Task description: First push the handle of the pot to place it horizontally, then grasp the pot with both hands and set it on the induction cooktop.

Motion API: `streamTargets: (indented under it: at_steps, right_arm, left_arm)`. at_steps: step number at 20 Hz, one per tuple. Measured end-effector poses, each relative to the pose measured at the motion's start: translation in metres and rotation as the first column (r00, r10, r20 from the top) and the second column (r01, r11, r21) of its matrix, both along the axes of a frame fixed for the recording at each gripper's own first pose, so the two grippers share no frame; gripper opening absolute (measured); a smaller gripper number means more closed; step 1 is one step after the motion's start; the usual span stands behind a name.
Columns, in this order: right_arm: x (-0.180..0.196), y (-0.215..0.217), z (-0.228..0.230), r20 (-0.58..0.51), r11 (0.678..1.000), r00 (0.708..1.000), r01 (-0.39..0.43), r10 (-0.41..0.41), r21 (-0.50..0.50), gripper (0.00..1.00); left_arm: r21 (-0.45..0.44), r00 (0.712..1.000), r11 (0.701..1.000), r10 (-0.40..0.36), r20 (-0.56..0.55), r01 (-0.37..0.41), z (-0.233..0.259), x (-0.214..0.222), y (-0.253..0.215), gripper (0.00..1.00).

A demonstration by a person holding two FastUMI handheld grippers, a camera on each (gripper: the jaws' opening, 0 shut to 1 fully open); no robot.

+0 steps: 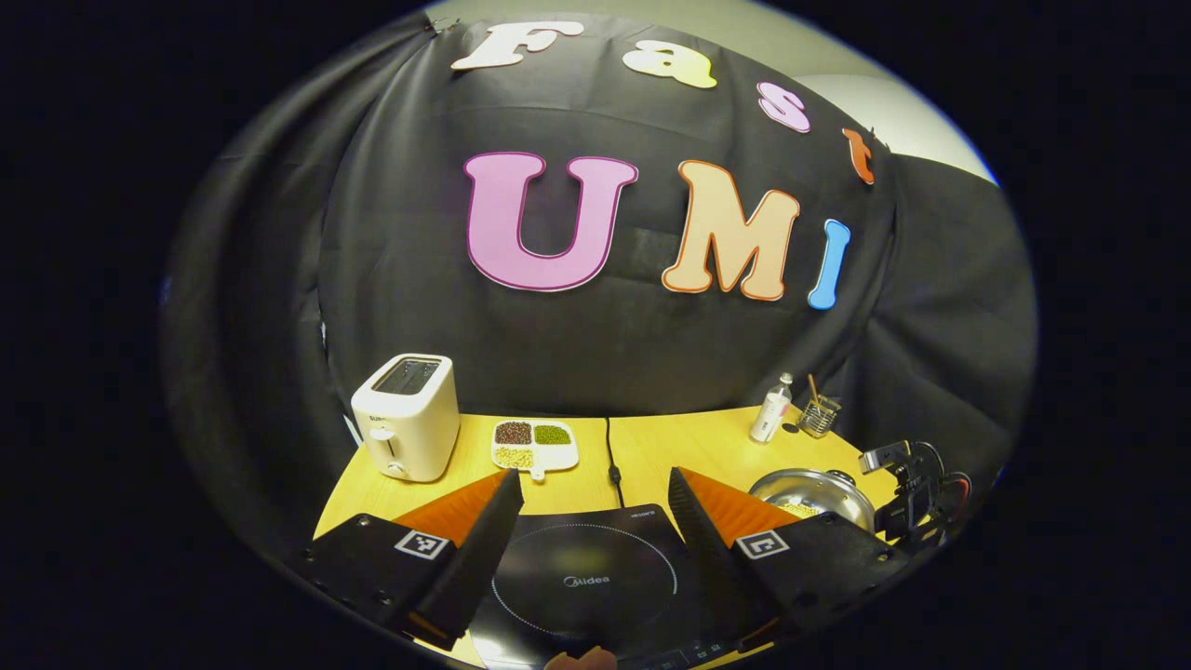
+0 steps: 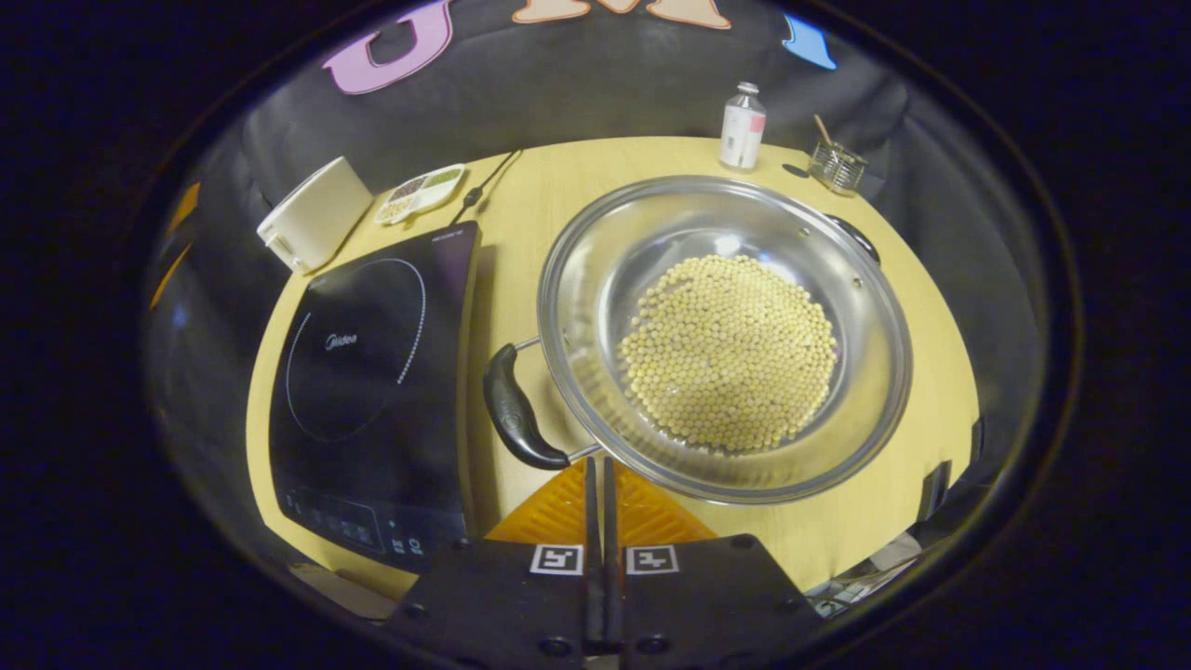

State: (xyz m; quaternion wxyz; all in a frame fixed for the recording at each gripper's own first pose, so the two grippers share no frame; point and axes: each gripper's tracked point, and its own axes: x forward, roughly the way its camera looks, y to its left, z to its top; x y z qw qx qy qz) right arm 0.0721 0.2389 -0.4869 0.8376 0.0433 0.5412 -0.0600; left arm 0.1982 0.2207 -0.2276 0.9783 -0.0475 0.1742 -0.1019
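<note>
We saw the wooden table (image 2: 549, 200) carrying everything. On it, the induction cooktop (image 2: 372, 372) lay just beside the pot (image 2: 726, 340), on the side of the pot's near black handle (image 2: 514, 409). The pot stood on the bare table, holding pale beans (image 2: 728, 354). Beyond the cooktop stood a toaster (image 1: 407, 416) and a divided dish (image 1: 534, 446). Our left gripper (image 1: 592, 493) hung over the cooktop, jaws spread wide. Our right gripper (image 2: 600, 475) sat close to the pot's handle and rim, fingers pressed together on nothing.
</note>
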Motion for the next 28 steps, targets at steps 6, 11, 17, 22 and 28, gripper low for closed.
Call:
streamTargets:
  at_steps: [6, 11, 17, 22, 28]
  right_arm:
    - [0.009, 0.008, -0.005, -0.002, 1.0, 1.0, -0.006, 0.006, 0.011, 0.03]
    - [0.019, 0.016, -0.006, 0.007, 0.999, 1.0, -0.027, 0.027, 0.029, 0.03]
    - [0.038, 0.023, -0.006, 0.027, 0.998, 0.999, -0.024, 0.023, 0.051, 0.02]
    - [0.038, 0.021, -0.002, 0.037, 0.999, 0.999, -0.023, 0.021, 0.046, 0.02]
    - [0.041, 0.023, -0.004, 0.055, 0.999, 0.998, 0.025, -0.026, 0.032, 0.03]
  left_arm:
    - [0.014, 1.0, 1.0, -0.007, 0.007, 0.007, 0.003, -0.003, 0.001, 0.96]
    - [0.016, 1.0, 1.0, 0.002, 0.013, -0.002, 0.007, -0.009, 0.0, 0.96]
    - [0.035, 0.999, 0.999, 0.016, 0.028, -0.017, 0.017, -0.022, 0.002, 0.96]
    - [0.052, 0.999, 0.999, 0.01, 0.049, -0.013, 0.029, -0.033, 0.0, 0.96]
    - [0.077, 0.998, 0.997, -0.006, 0.066, 0.001, 0.04, -0.041, -0.002, 0.96]
